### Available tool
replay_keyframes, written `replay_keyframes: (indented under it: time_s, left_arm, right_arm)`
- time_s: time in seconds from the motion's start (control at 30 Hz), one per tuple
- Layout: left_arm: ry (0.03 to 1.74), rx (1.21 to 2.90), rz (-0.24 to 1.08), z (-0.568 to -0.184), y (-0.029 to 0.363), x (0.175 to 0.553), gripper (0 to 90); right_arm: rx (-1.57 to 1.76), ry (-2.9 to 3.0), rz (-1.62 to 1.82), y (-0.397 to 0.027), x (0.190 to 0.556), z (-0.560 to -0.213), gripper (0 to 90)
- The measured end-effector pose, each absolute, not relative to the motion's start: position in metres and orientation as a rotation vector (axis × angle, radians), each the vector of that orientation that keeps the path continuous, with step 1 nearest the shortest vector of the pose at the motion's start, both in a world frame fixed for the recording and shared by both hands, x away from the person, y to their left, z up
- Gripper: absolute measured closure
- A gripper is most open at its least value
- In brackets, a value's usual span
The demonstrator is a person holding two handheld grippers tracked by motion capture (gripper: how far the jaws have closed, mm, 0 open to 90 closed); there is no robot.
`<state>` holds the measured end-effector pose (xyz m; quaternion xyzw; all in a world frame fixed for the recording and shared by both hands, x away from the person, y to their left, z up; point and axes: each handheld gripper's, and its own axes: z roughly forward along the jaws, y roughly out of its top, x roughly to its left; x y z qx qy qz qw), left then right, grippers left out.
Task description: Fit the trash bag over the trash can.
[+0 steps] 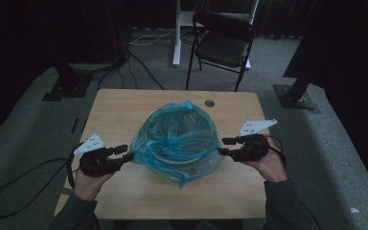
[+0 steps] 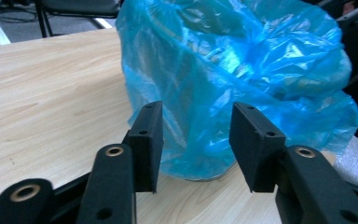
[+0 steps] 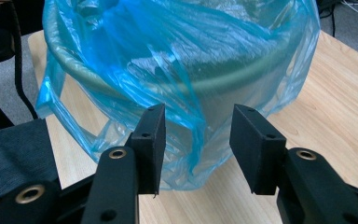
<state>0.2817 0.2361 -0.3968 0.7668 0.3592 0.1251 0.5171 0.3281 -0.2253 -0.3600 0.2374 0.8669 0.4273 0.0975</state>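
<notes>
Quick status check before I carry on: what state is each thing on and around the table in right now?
Blue plastic bag: drawn over a round bin, crumpled, loose ends hanging at its sides.
Bin: upright on the table, rim showing through the bag.
Left gripper: jaws open, beside the bag's left side, nothing pinched.
Right gripper: jaws open, beside the bag's right side, nothing pinched.
Table: bears the bin.
Folding chair: unfolded, unoccupied.

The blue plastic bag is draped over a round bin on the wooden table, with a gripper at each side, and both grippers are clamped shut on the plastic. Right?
Not quite. The blue plastic bag does cover the round bin on the wooden table, but both gripper views show the left gripper and right gripper open.
</notes>
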Motion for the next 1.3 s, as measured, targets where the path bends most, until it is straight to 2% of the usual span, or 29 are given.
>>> replay_keyframes:
  time_s: [0.37, 0.67, 1.0, 1.3]
  left_arm:
    - [0.876, 1.808, 0.356, -0.384, 0.236, 0.293, 52.3]
    - [0.899, 1.818, 0.372, -0.378, 0.224, 0.319, 55.6]
    - [0.932, 1.832, 0.360, -0.377, 0.211, 0.348, 58.3]
    - [0.928, 1.849, 0.376, -0.370, 0.200, 0.368, 59.3]
  right_arm:
    - [0.712, 2.502, 1.292, -0.226, 0.333, -0.347, 54.8]
    - [0.749, 2.459, 1.274, -0.215, 0.349, -0.349, 59.8]
    - [0.771, 2.405, 1.294, -0.207, 0.368, -0.350, 69.2]
    - [0.793, 2.366, 1.310, -0.200, 0.390, -0.347, 69.9]
